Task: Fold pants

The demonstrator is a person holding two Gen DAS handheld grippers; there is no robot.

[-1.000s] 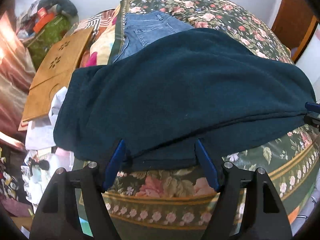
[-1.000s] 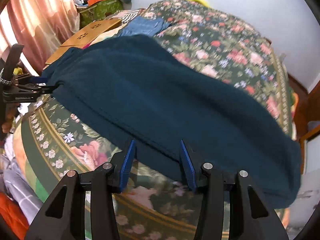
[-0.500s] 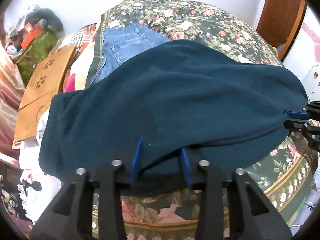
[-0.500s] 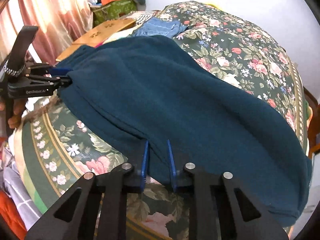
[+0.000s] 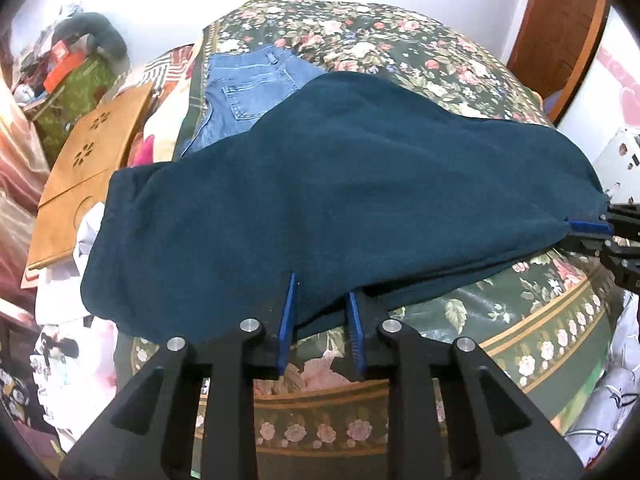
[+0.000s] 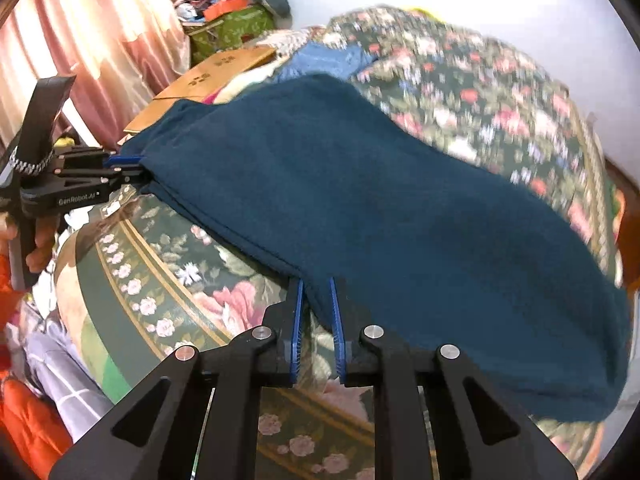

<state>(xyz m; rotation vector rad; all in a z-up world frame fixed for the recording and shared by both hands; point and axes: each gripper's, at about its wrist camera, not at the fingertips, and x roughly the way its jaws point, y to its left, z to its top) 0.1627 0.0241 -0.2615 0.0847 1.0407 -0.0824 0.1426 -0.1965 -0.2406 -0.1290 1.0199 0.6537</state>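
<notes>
**Both grips set on the near edge**

I have the dark teal fleece pants spread across the floral bed. My left hand-held gripper and right hand-held gripper have just closed, each pinching the near hem. The fabric looks soft, thick and limp, so it will likely sag between grips.

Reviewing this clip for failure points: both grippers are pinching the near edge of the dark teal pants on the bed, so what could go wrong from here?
1. The left gripper and right gripper pinch only the hem of the teal pants; thick layers may slip out.
2. The far side overlaps the blue jeans, which may drag along.
</notes>
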